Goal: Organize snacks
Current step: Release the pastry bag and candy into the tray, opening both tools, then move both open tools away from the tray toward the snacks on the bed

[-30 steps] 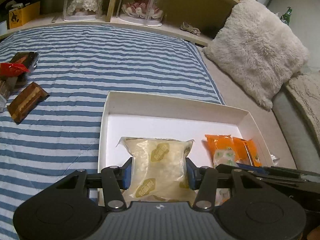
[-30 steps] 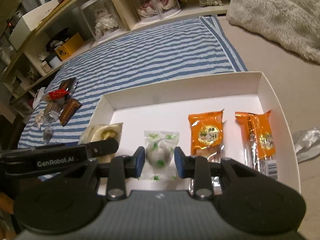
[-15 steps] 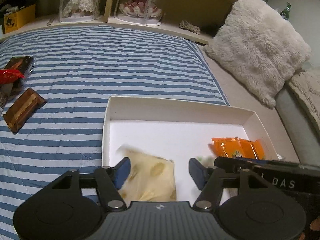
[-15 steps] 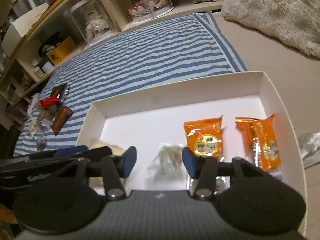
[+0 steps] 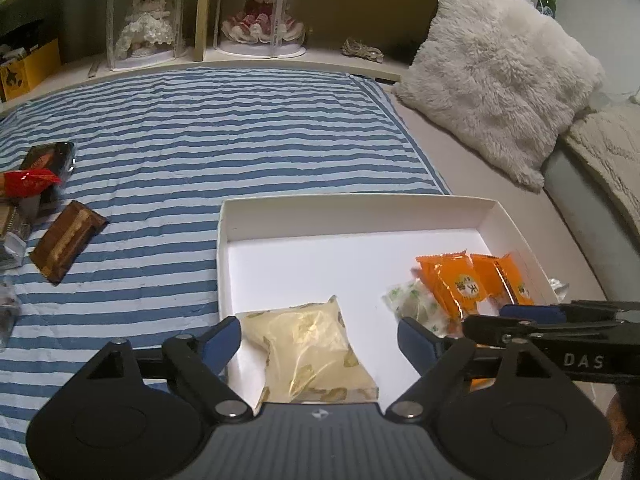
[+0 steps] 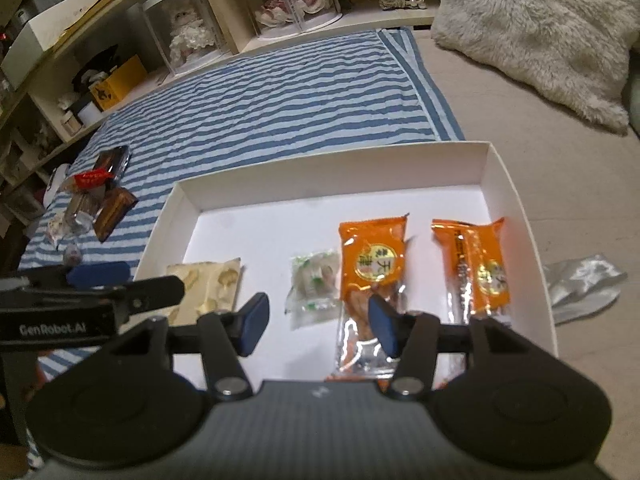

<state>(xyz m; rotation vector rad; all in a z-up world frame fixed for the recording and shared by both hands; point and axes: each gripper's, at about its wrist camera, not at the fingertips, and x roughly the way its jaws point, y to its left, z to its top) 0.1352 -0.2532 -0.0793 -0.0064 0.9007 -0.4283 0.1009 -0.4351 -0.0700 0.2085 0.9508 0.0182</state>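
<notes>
Left wrist view: right claw hides the orange packets' near ends.

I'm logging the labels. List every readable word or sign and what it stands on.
"DAS": side of the right gripper, seen from the left wrist.
"GenRobot.AI": side of the left gripper, seen from the right wrist.
Orange packets: round yellow emblem with characters, too blurred to read.
Doll case: strip label, too small.

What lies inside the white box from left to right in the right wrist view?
Inside the white box: pale yellow packet → clear green-printed candy → orange packet → second orange packet.
</notes>
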